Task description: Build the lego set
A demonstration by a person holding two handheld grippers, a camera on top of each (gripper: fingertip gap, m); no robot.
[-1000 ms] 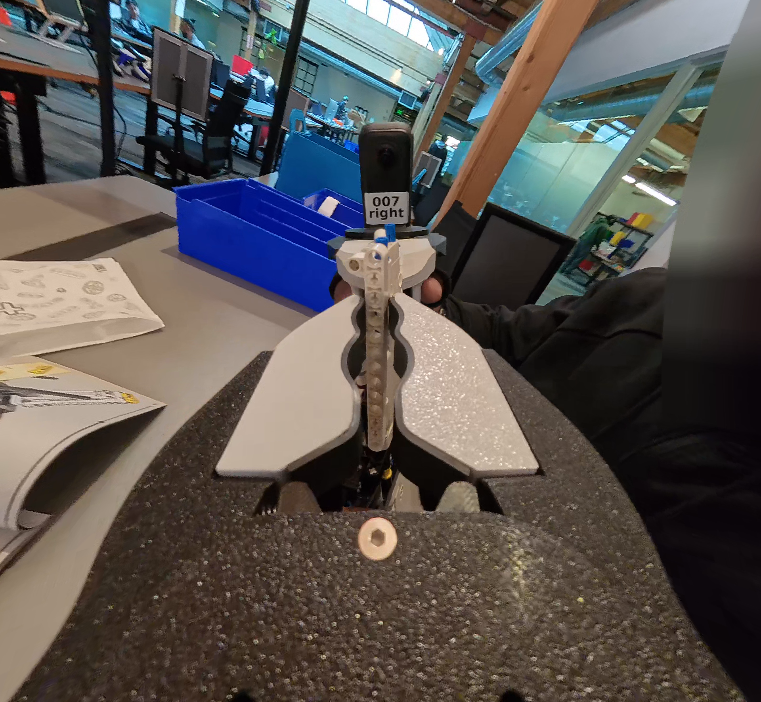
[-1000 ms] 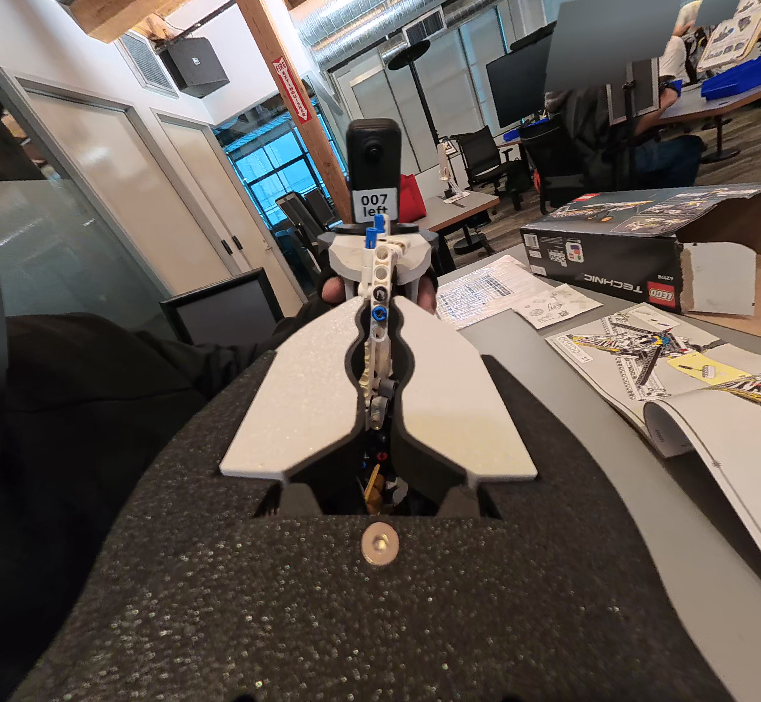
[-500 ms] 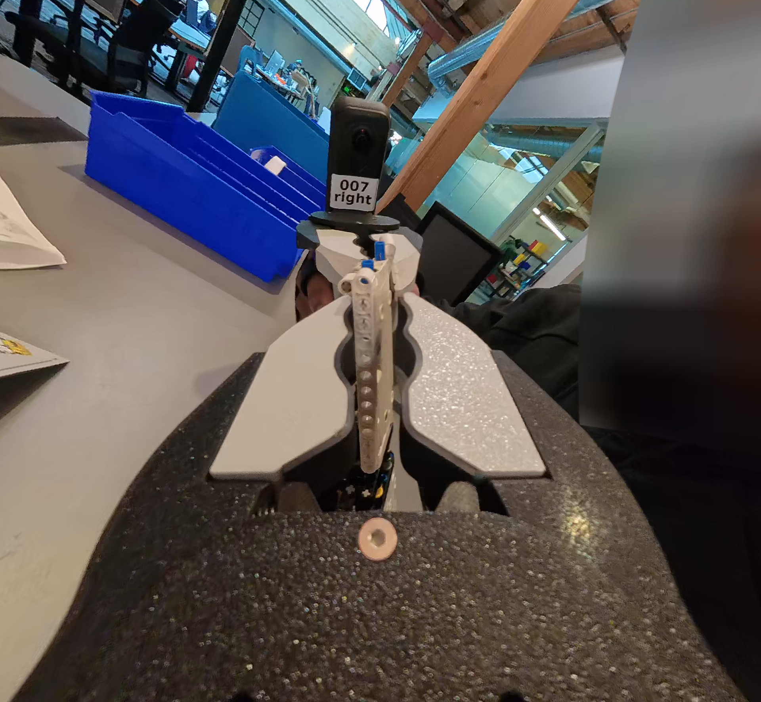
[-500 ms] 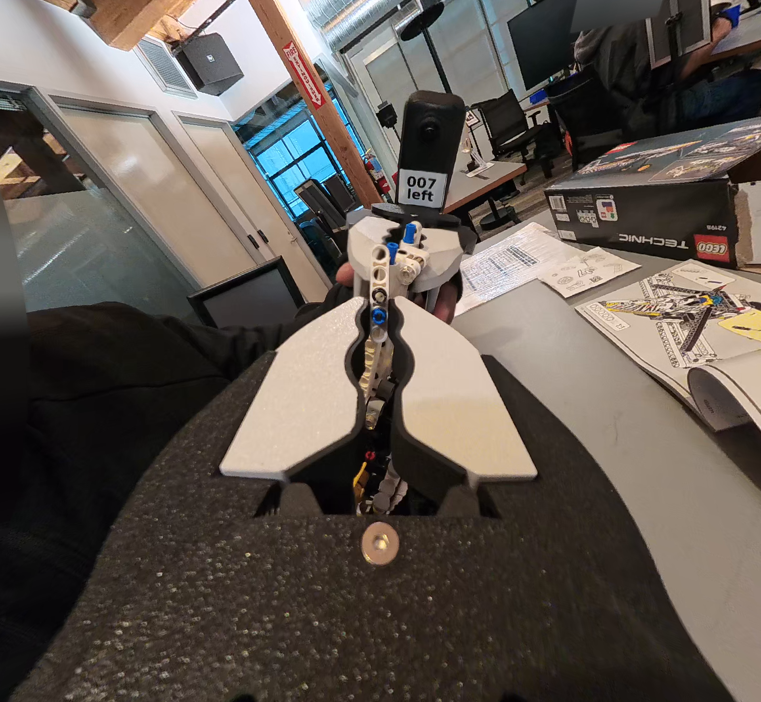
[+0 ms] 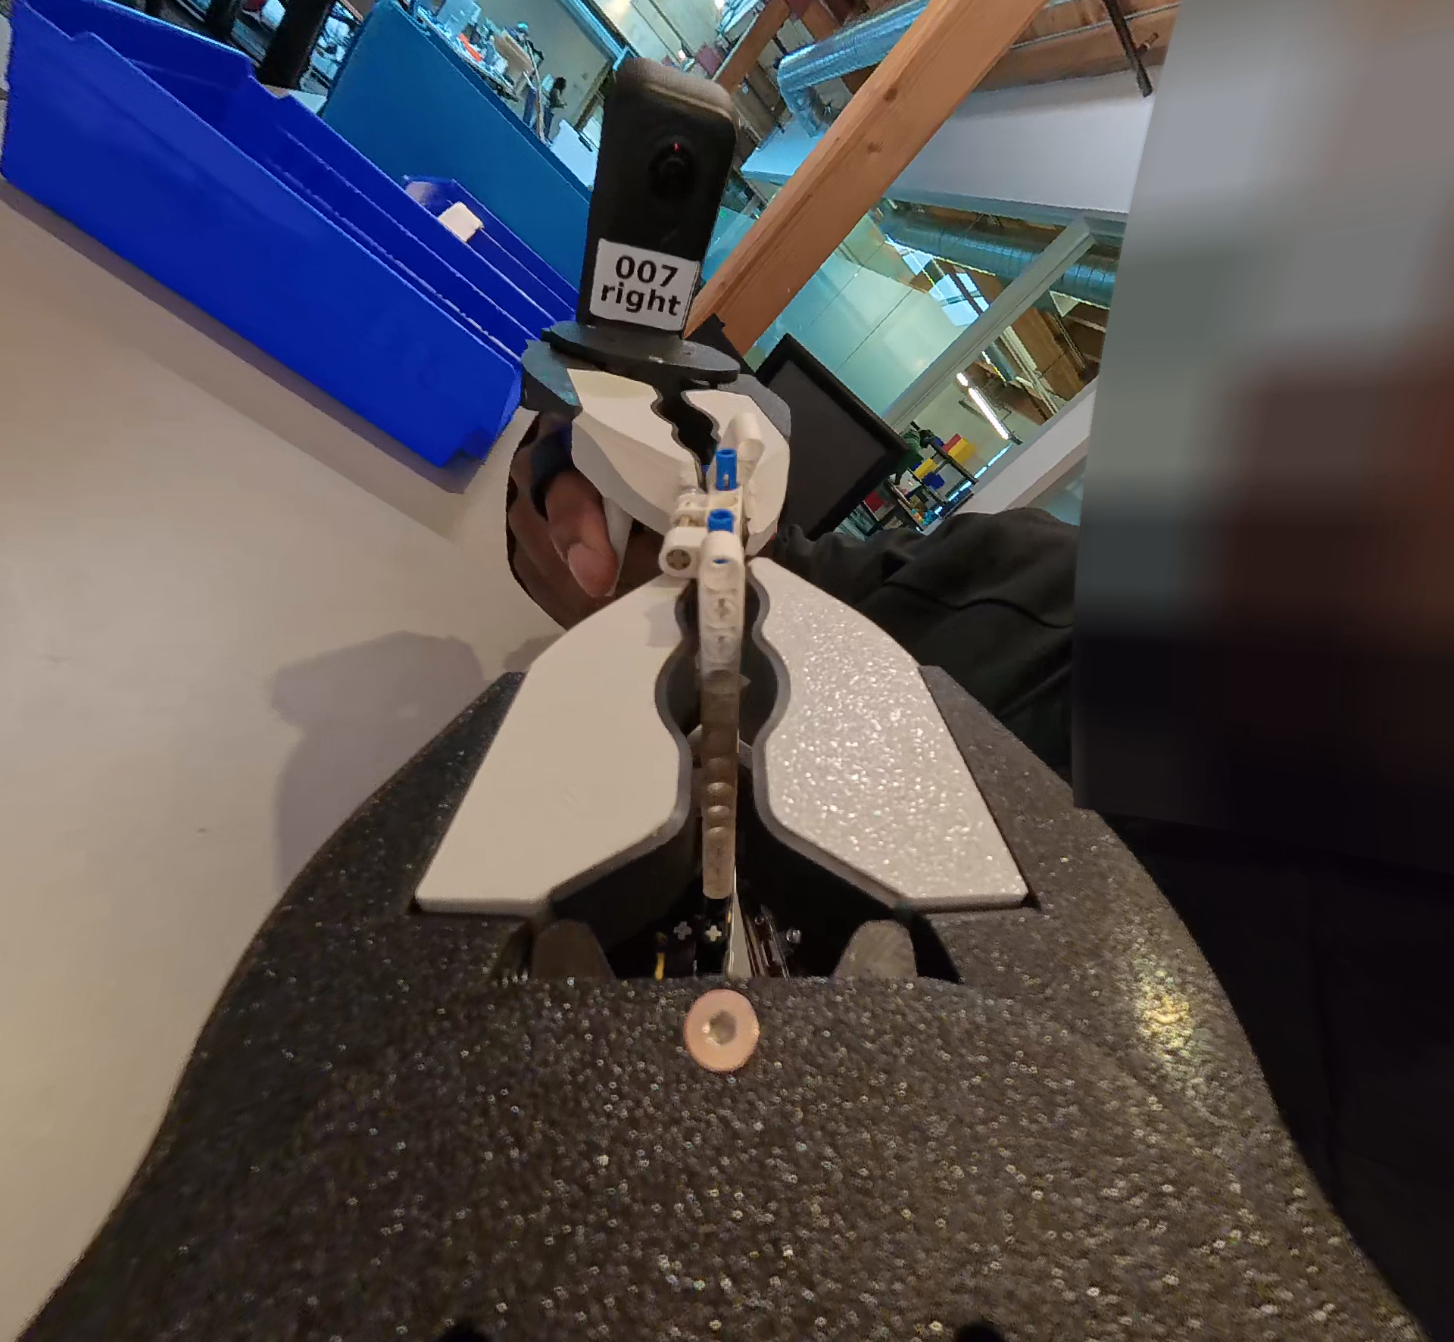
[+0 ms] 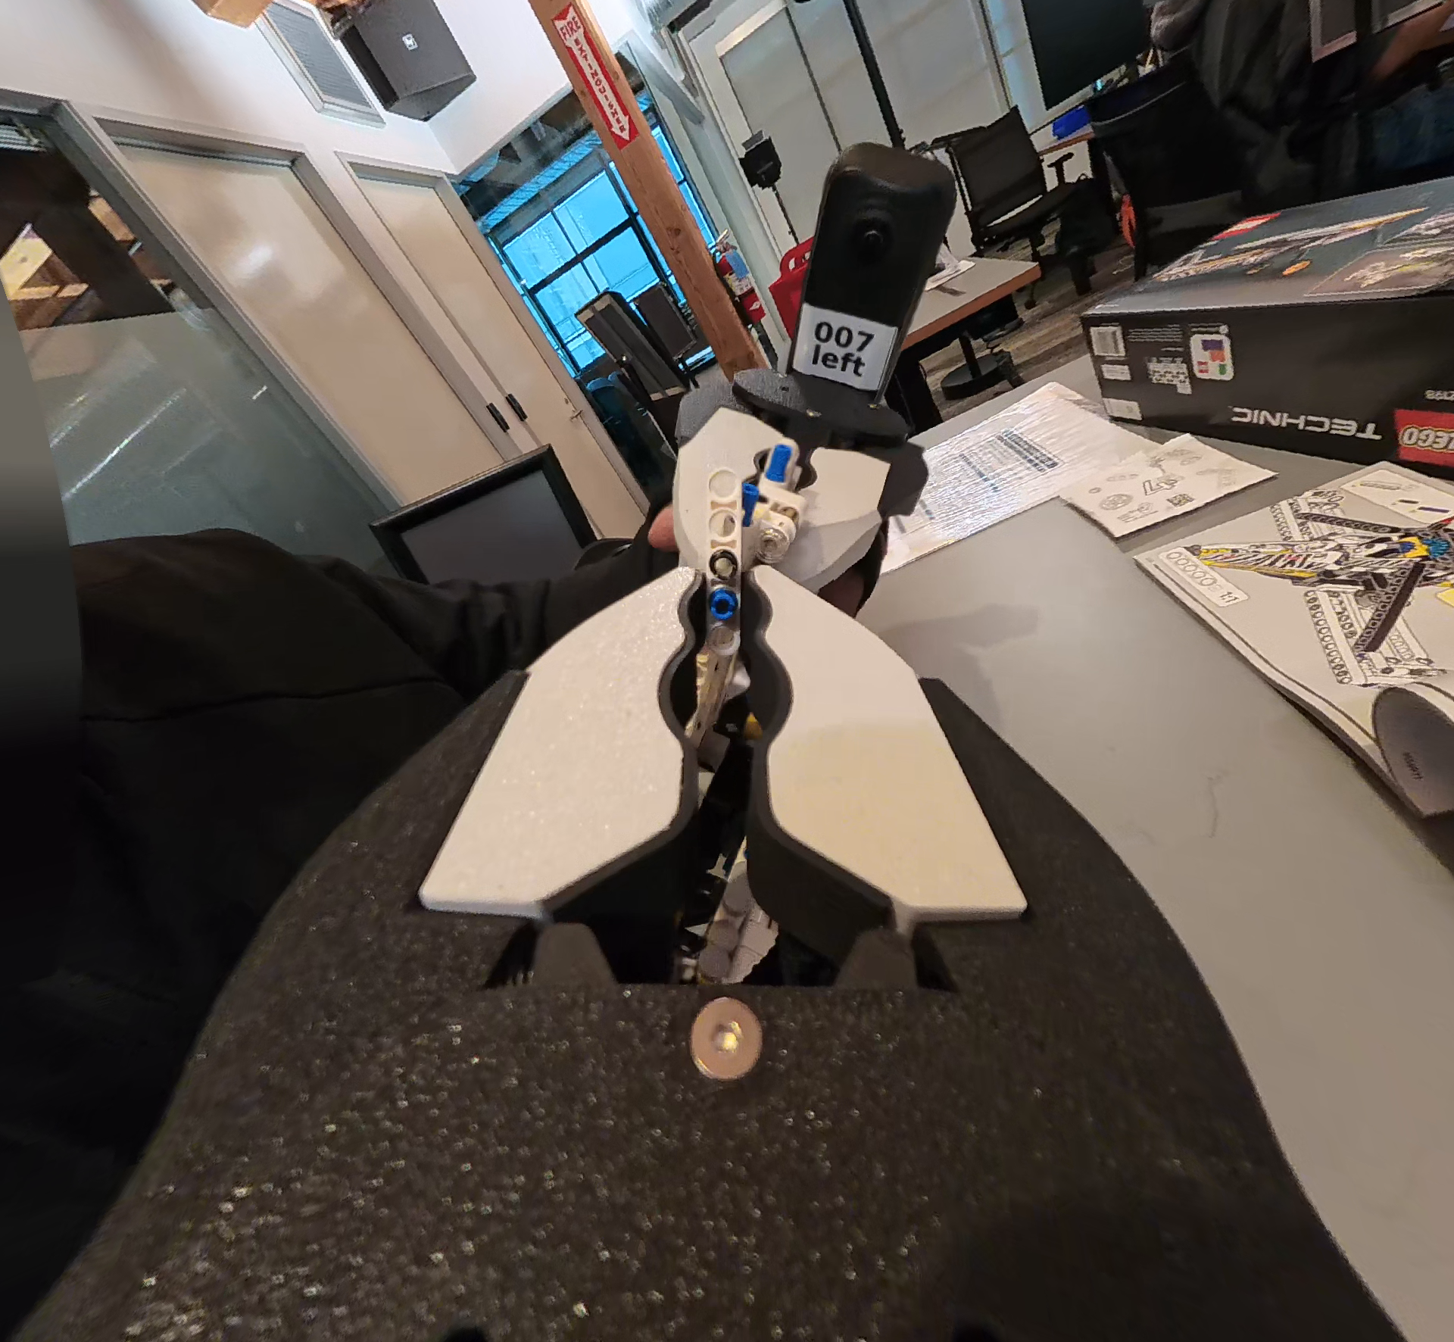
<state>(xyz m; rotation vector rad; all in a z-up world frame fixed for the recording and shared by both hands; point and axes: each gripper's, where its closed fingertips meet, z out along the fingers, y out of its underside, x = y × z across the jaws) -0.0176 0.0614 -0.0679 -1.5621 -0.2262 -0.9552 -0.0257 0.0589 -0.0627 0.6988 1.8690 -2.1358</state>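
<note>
My left gripper (image 5: 720, 580) is shut on a white pin-hole beam (image 5: 717, 643) that runs lengthwise between its fingers. White connectors with blue pins (image 5: 712, 498) sit at the beam's far end, at the tips of my right gripper (image 5: 704, 462), which faces me close by. In the right wrist view my right gripper (image 6: 722, 584) is shut on a white beam with a blue pin (image 6: 720, 604). That beam reaches on to the left gripper (image 6: 775, 494) opposite. Both grippers are off the table, tip to tip, and a hand (image 5: 570, 541) holds the right one.
Blue bins (image 5: 236, 218) stand on the grey table (image 5: 157, 596) to the left. A dark toy box (image 6: 1275, 352), an open instruction booklet (image 6: 1322, 596) and paper sheets (image 6: 1023, 462) lie to the right. A black screen (image 5: 826, 431) and a dark sleeve (image 6: 315, 612) are close behind. Left and right tips are no more than a few centimetres apart.
The left fingers parted a little and closed again on the white beam. Both grippers tilted and drew nearer to each other. The right kept its hold.
</note>
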